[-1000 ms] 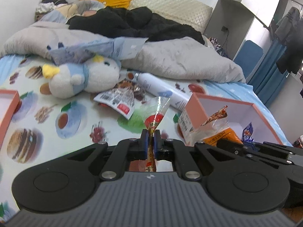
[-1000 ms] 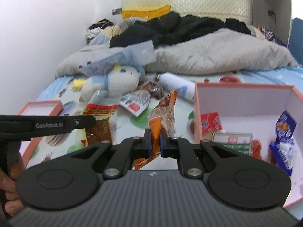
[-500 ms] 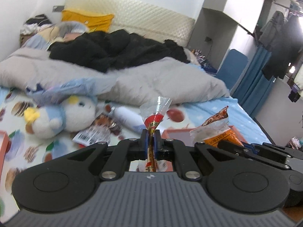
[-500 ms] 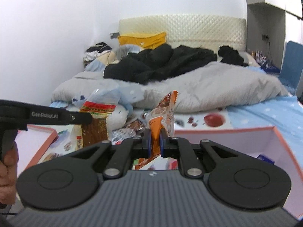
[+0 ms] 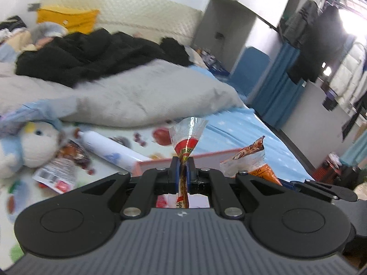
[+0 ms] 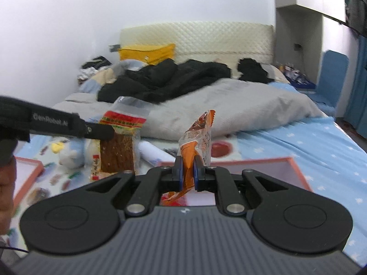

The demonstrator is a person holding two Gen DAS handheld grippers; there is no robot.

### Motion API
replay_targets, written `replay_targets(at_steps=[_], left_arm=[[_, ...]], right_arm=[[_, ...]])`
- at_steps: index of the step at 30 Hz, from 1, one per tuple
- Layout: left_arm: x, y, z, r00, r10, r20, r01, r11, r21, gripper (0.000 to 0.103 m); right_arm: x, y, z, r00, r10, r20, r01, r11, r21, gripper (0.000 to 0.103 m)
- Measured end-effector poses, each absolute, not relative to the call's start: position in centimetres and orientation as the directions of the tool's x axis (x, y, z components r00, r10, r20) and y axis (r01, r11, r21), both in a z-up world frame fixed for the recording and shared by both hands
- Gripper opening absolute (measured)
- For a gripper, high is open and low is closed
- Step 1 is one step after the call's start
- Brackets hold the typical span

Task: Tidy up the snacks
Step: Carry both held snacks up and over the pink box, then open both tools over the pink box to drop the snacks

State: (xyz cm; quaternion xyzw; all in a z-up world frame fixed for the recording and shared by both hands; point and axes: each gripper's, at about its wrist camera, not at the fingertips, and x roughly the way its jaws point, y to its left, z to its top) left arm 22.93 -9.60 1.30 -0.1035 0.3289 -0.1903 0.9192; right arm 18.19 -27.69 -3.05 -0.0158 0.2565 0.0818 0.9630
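The left gripper (image 5: 182,174) is clamped on a clear packet (image 5: 187,137) with a red label and brown strips inside; the packet's clear top fans out above the blue pads (image 5: 174,176), and its lower end hangs below them. In the right wrist view the same packet (image 6: 121,137) shows flat-on, hanging from the left gripper's black arm, off to the left of the right gripper.

The right gripper (image 6: 188,174) is clamped on an orange packet (image 6: 197,137), which stands up crumpled between its pads (image 6: 179,175), with its zigzag edge at the top and its lower end hanging below the fingers. In the left wrist view that orange packet (image 5: 250,158) sits just to the right of the left gripper.

Just ahead of and below both grippers lies a pink box (image 6: 296,167), open, its white inside showing beneath the fingers; something red lies in it, too hidden to name. A second pink box (image 6: 27,176) lies to the far left of the right gripper, next to a hand (image 6: 5,190).

Ahead and to the left of the left gripper, on the printed sheet (image 5: 240,123), lie a white bottle (image 5: 107,149), a loose packet (image 5: 57,174) and a plush toy (image 5: 29,144). Beyond these is a grey duvet (image 5: 149,96) with black clothing (image 5: 91,55) on it.
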Motion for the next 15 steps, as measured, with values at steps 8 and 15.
replay_targets(at_steps=[8,15], left_arm=[[25.2,-15.5,-2.7,0.612,-0.448,-0.651,0.343,0.893,-0.292,0.007],[25.9,-18.3,-6.7,0.552,-0.428,-0.716,0.361,0.896,-0.257,0.008]], right_arm=[[18.4,-32.0,-6.7,0.818,0.072,-0.571,-0.072,0.997,0.023,0.012],[18.9,-33.5,-10.8,0.774,0.041,-0.632,-0.03,0.999,0.029,0.013]])
